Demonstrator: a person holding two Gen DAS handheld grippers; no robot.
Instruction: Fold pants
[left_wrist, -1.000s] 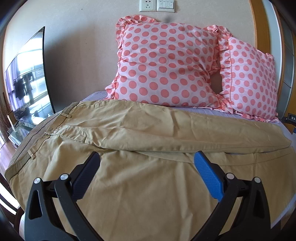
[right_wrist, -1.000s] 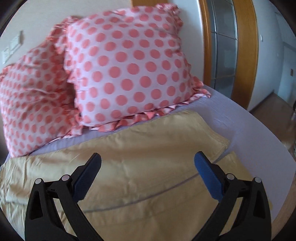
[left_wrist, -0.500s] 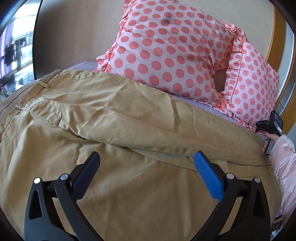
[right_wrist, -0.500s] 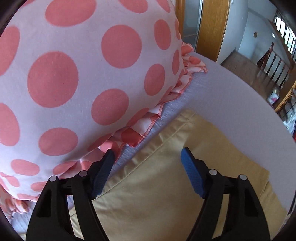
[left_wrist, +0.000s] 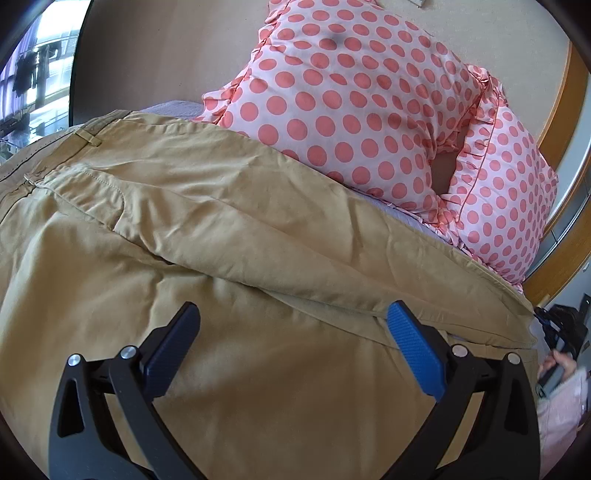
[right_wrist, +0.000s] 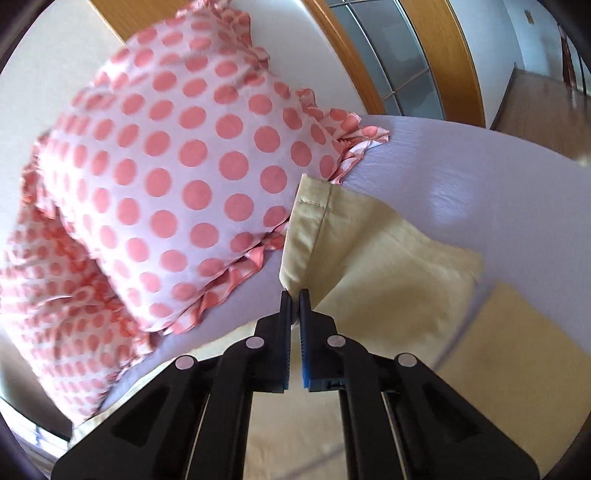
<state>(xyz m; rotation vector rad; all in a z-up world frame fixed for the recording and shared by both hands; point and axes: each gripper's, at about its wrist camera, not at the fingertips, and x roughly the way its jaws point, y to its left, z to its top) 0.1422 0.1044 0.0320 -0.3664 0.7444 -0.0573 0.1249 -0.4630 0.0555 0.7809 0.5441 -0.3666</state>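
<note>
Left wrist view: your left gripper (left_wrist: 293, 328) hangs over the tan pants (left_wrist: 229, 229), fingers spread wide, nothing between them. Pants lie across the bed, waistband far left, one leg overlapping the other. Two polka-dot pillows (left_wrist: 354, 110) stand behind, against the wall.

Right wrist view: your right gripper (right_wrist: 294, 300) is clenched on the hem end of a pant leg (right_wrist: 332, 236), lifted off the lilac sheet (right_wrist: 480, 177), beside a pillow's ruffle.
</note>
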